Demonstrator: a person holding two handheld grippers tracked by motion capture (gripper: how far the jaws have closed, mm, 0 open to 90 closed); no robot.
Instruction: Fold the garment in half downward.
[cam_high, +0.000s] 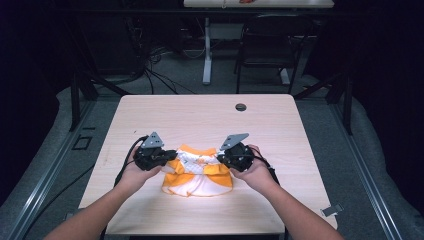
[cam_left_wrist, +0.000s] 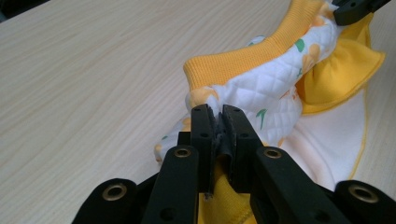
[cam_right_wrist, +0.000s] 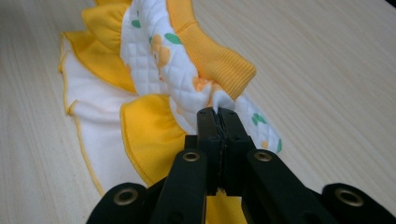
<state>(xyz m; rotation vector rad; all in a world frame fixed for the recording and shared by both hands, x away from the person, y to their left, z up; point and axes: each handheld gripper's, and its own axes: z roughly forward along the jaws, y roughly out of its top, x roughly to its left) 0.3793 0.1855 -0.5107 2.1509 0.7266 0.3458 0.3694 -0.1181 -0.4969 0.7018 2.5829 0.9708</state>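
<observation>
We see a small garment (cam_high: 199, 175) lying near the front middle of the wooden table (cam_high: 200, 112), yellow and white, with a quilted white part printed with orange and green shapes, a ribbed yellow band and yellow ruffles; below these a plain white skirt-like part spreads flat toward the person's side of the table. The left gripper (cam_high: 169, 156) sits at the garment's left end, held in the person's left hand (cam_high: 134, 172); in the left gripper view (cam_left_wrist: 218, 122) its two black jaws are pressed together with a fold of the quilted white cloth pinched between their tips, and yellow cloth shows beneath them. The right gripper (cam_high: 222, 157) sits at the garment's right end, held in the right hand (cam_high: 255, 172); in the right gripper view (cam_right_wrist: 217, 122) its jaws are likewise closed on a pinch of the white quilted cloth, just below the ribbed band; a yellow ruffle lies to one side of the jaws. The cloth between the two grippers is bunched and raised a little off the table, while the white lower part rests on the wood; a small round hole (cam_high: 241, 107) sits in the table's far edge, well apart from the garment.
</observation>
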